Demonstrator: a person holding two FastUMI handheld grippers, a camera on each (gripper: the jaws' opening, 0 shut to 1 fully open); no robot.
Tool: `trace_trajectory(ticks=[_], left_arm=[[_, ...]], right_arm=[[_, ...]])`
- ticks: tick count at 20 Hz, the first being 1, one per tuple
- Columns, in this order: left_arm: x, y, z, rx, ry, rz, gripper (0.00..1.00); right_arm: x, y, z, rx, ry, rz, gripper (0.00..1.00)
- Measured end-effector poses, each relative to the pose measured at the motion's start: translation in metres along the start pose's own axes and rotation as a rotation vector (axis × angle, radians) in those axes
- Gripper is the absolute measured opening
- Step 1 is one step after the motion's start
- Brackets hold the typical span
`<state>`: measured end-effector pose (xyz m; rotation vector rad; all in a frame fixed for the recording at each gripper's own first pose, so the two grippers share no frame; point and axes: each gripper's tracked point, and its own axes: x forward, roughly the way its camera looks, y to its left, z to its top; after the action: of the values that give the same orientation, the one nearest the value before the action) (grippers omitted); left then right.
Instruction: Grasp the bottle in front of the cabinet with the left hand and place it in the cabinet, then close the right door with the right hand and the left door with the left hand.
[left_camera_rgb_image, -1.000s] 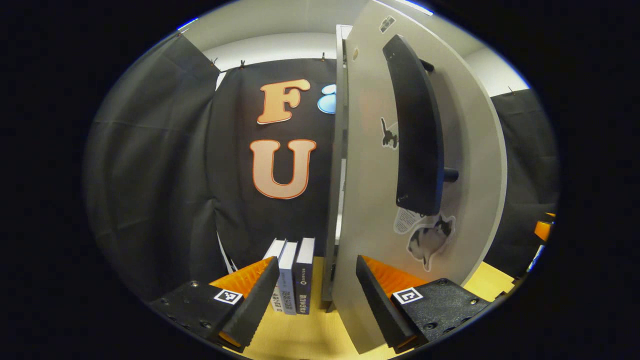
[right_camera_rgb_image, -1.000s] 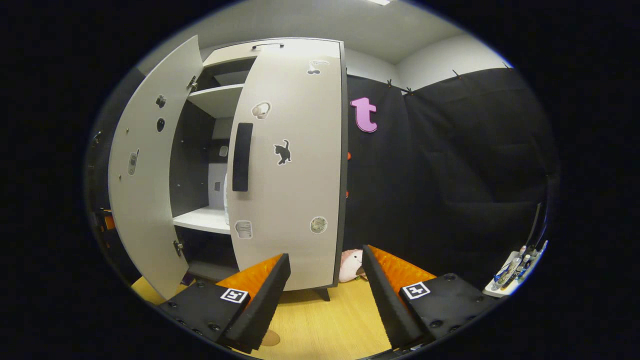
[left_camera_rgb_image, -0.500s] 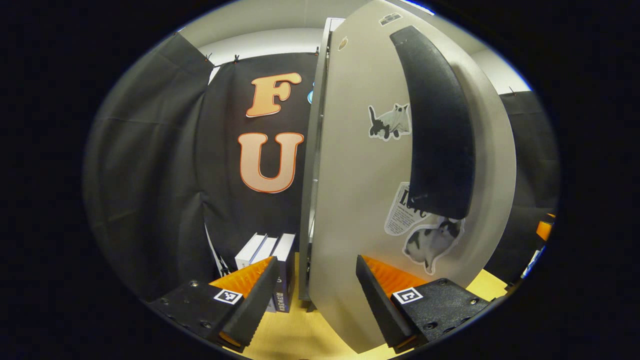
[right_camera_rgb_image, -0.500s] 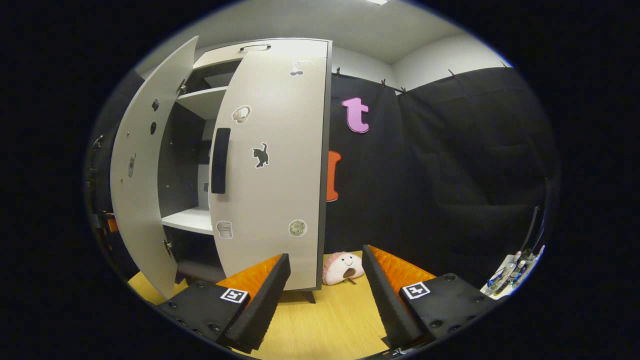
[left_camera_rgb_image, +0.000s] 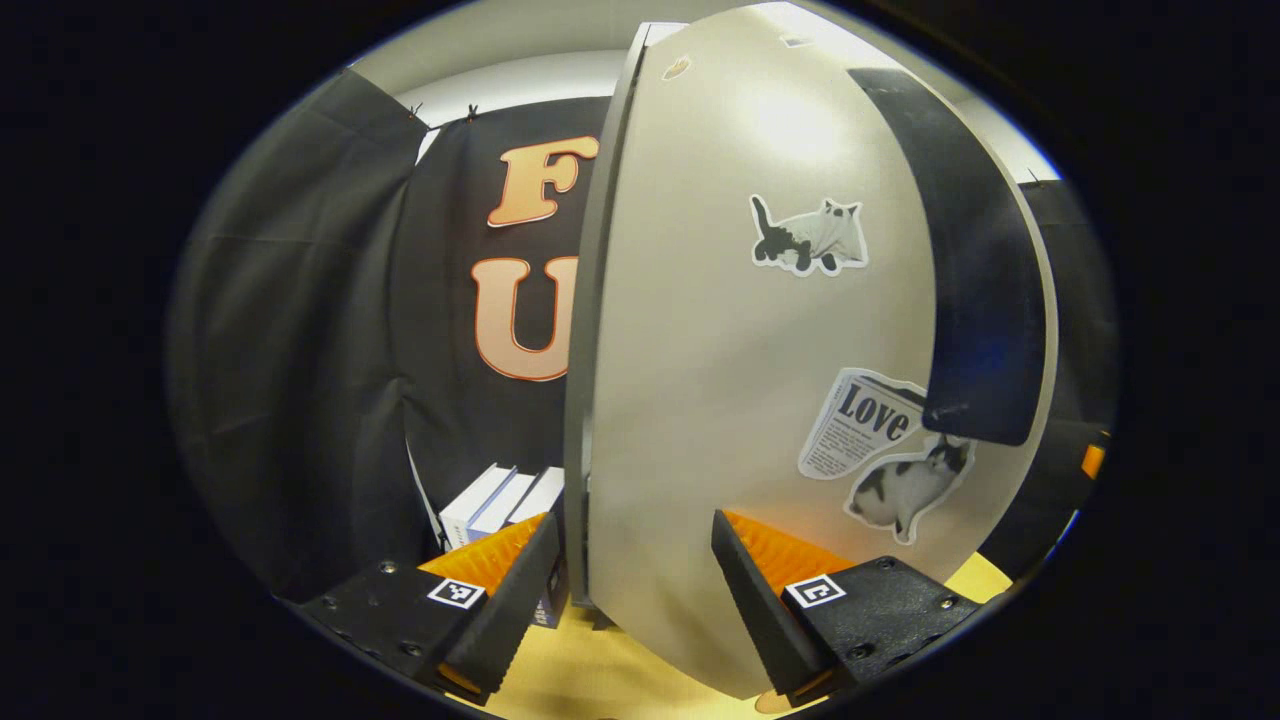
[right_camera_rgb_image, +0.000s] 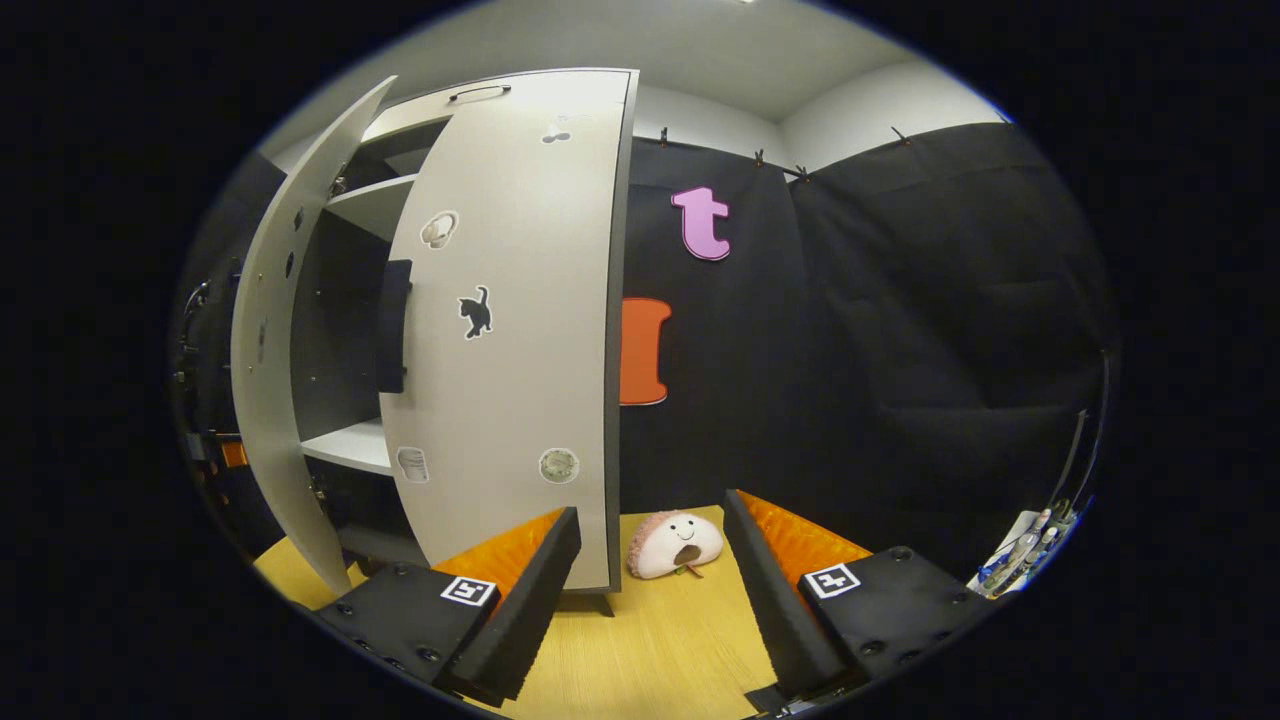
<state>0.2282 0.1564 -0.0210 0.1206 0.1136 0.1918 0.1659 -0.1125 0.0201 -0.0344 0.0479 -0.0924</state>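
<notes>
Left gripper (left_camera_rgb_image: 635, 585) sat spread wide, right finger (left_camera_rgb_image: 765, 600) up against face of left door (left_camera_rgb_image: 720, 400), nothing pinched. Door's dark handle (left_camera_rgb_image: 975, 290) stood near its far edge, cat stickers (left_camera_rgb_image: 810, 235) beside it; books (left_camera_rgb_image: 500, 500) stood left of cabinet. Right gripper (right_camera_rgb_image: 650, 590) gaped too, holding nothing, back from right door (right_camera_rgb_image: 520, 330), which looked nearly shut. Left door (right_camera_rgb_image: 280, 340) hung ajar, shelf (right_camera_rgb_image: 345, 445) visible between. Bottle: couldn't tell where. Plush toy (right_camera_rgb_image: 675, 545) lay on floor (right_camera_rgb_image: 660, 650).

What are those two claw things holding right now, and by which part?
Nothing. The left gripper is open, right up against the pale grey left cabinet door without clamping it. The right gripper is open over the light wooden floor.
</notes>
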Motion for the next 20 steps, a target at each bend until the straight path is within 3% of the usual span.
trace_trajectory(ticks=[5,20], left_arm=[[0.024,-0.027,-0.008,0.008,0.030,-0.036,0.95],[0.057,-0.044,-0.004,0.003,0.043,-0.045,0.95]], right_arm=[[0.011,-0.011,0.002,0.002,0.001,-0.011,0.96],[0.010,-0.031,0.003,0.008,0.007,-0.044,0.96]])
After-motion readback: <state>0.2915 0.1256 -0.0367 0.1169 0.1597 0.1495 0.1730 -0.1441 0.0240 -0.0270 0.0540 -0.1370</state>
